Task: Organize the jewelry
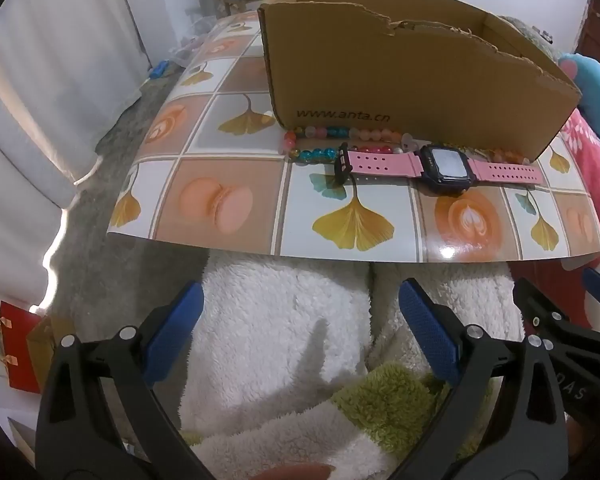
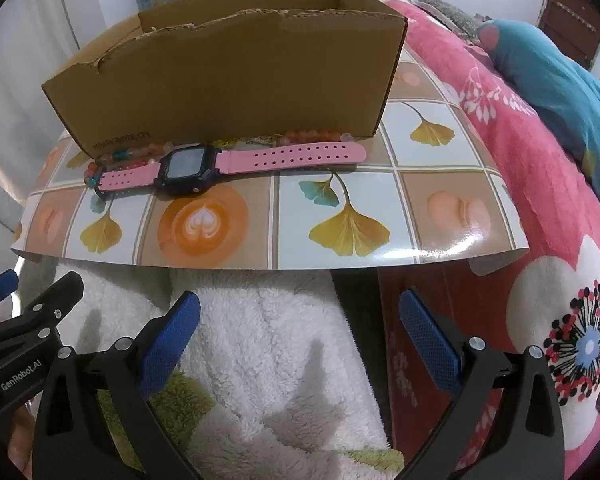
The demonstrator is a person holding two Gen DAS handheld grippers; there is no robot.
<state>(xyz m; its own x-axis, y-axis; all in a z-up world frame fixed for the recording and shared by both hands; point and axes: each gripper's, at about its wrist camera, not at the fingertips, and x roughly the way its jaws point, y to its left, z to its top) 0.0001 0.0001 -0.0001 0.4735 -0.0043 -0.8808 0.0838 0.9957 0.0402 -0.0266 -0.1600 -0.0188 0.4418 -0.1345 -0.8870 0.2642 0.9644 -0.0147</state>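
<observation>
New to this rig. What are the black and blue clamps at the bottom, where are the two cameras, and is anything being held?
No robot arm here: a person holds one hand-held gripper in each hand, with a fisheye camera on each looking along its fingers. One picture is from the left hand-held gripper, the other from the right hand-held gripper. The blue parts are the finger pads. Both stand wide open and hold nothing, hovering over a fluffy white blanket. Ahead, on a tile-patterned mat, lie a pink-strapped watch and a beaded bracelet in front of an open cardboard box.
</observation>
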